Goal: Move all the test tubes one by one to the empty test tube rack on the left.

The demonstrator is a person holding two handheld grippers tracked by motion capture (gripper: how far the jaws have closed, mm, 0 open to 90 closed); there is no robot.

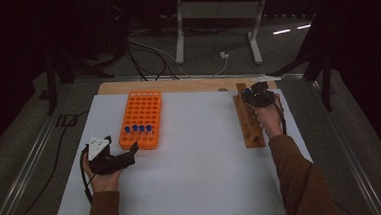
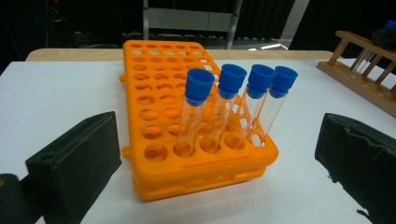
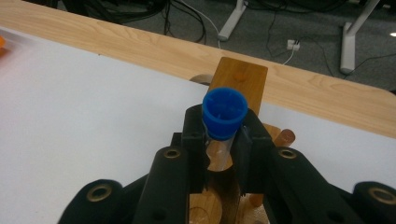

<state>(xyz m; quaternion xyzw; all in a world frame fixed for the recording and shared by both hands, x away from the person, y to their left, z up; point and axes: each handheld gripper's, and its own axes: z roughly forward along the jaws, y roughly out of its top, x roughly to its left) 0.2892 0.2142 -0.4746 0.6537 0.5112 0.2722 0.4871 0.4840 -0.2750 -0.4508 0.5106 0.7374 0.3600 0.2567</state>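
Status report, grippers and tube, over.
Right gripper shut on blue-capped tube at wooden rack. Left gripper open, facing orange rack. Nothing blocking.

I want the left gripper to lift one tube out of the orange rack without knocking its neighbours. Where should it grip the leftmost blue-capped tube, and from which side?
Grip the leftmost tube on the clear glass just under its blue cap, coming down from above. It stands near upright in the orange rack front row with an empty hole on its left, so one jaw probably fits there; the next tube stands close on its right.
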